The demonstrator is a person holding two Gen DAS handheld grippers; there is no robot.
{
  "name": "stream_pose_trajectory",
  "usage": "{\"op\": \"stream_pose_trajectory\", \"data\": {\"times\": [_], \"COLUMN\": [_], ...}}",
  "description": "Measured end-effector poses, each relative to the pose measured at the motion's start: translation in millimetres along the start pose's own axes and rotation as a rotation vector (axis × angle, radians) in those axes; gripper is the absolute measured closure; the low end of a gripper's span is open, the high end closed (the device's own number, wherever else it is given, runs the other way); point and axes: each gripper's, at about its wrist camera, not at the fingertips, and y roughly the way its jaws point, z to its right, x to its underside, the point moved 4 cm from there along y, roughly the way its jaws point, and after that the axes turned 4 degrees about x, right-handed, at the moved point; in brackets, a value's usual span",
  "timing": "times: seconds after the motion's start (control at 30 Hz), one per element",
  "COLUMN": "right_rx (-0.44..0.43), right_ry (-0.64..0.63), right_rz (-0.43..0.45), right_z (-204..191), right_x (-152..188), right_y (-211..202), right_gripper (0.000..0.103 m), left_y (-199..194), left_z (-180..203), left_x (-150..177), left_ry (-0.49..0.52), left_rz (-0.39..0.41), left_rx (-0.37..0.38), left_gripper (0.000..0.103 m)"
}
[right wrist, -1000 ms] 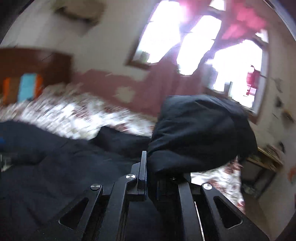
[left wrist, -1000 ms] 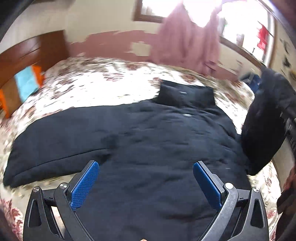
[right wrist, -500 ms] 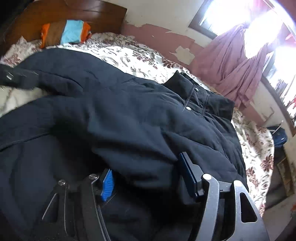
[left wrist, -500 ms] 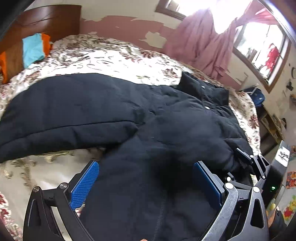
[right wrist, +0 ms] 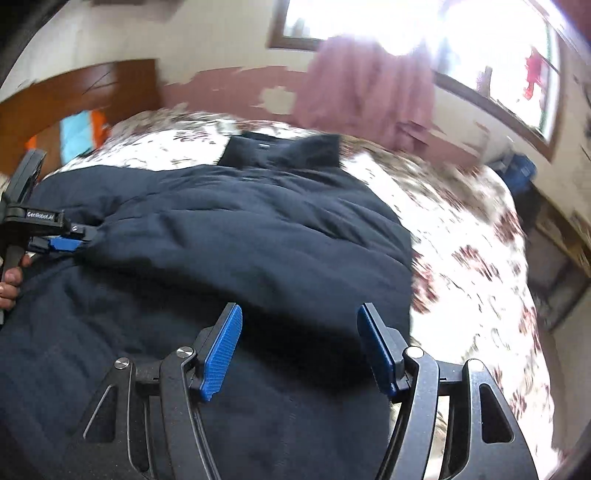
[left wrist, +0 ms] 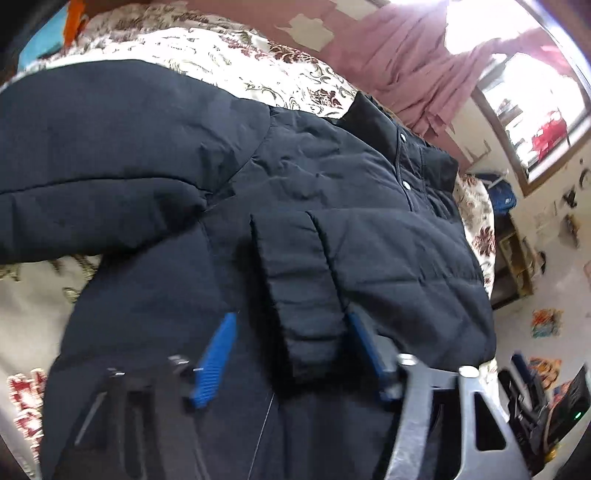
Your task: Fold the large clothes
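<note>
A large navy padded jacket [left wrist: 332, 192] lies front up on the floral bedspread [left wrist: 229, 62], collar toward the wall. Its right sleeve is folded across the chest and its cuff [left wrist: 299, 295] lies between the blue pads of my left gripper [left wrist: 291, 354], which stands open around it. The other sleeve [left wrist: 92, 166] stretches out to the left. In the right wrist view the jacket [right wrist: 240, 240] fills the middle. My right gripper [right wrist: 299, 347] is open and empty just above its lower body. The left gripper [right wrist: 55, 236] shows at that view's left edge.
A wooden headboard [right wrist: 85, 92] with orange and blue cloth [right wrist: 79, 133] stands at the far left. A pink curtain [left wrist: 417, 70] hangs under the window [right wrist: 424, 29]. The bed's right edge drops to a floor with shelves [left wrist: 513, 258] and clutter.
My right gripper laid the sleeve across the jacket's chest, opened, let go and pulled back. My left gripper moved in lower so its open jaws now stand around the cuff.
</note>
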Motion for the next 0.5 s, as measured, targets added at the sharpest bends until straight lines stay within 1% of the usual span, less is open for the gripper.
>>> {"op": "stream_pose_trajectory", "data": {"times": [0.03,0.07,0.1,0.17,0.27,0.33,0.4,0.43,0.47,0.5], "right_rx": [0.005,0.010,0.016,0.025,0.041,0.048,0.047,0.035,0.025,0.016], "right_ry": [0.019,0.042,0.062,0.098,0.143,0.174,0.226,0.254,0.270,0.279], "right_rz": [-0.006,-0.014,-0.023,-0.038,-0.044,-0.041,-0.027,-0.012,-0.003,0.002], "right_z": [7,16,25,41,51,54,61,62,63,62], "right_x": [4,7,6,8,6,0,-4,-9,-12,-15], "right_y": [0,2,9,20,35,42,46,50,53,57], "right_gripper": [0.043,0.043,0.043,0.043,0.043,0.043,0.043,0.043,0.043,0.044], "left_y": [3,5,6,2,-16,-32,-42,-45,-45,-40], "left_z": [0,1,5,12,32,48,58,61,62,61], "left_x": [-2,-3,-6,-12,-25,-34,-44,-51,-55,-60], "left_ry": [-0.008,-0.008,0.015,0.055,0.153,0.228,0.266,0.286,0.294,0.304], "left_rz": [0.000,0.002,0.025,0.067,0.191,0.284,0.346,0.368,0.370,0.355], "left_rx": [0.020,0.015,-0.027,-0.038,-0.081,-0.130,-0.180,-0.218,-0.237,-0.261], "left_gripper": [0.074,0.079,0.092,0.096,0.098,0.098,0.098,0.098,0.098,0.098]}}
